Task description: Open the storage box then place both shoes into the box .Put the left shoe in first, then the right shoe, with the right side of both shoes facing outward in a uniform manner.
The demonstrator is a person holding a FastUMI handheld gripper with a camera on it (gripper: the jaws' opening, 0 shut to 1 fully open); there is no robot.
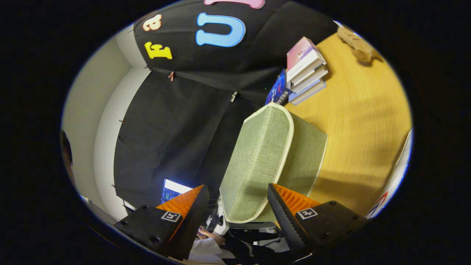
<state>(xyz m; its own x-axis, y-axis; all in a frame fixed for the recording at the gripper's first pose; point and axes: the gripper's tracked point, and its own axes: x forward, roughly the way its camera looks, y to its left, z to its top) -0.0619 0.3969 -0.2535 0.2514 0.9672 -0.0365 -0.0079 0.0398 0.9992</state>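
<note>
The storage box (290,154), covered in green woven fabric with pale piping, is seen standing on the wooden table (364,121). Its lid (257,162) is raised and stands nearly on edge, its lower rim reaching down into the gap between the fingers. The interior of the box is hidden behind the lid, so its contents cannot be told. The gripper (235,202) is held open, fingers spread wide to either side of the lid's lower edge; whether either finger touches the lid cannot be told. The right-hand finger overlaps the box's near side. Beyond the box, a stack of books (303,70) is noted on the table near the black cloth wall (176,121). A brown object (358,46) at the table's far end is too distorted to identify. Below the fingers, a person's sleeve (206,244) and a lit screen (173,189) are partly cut off.
</note>
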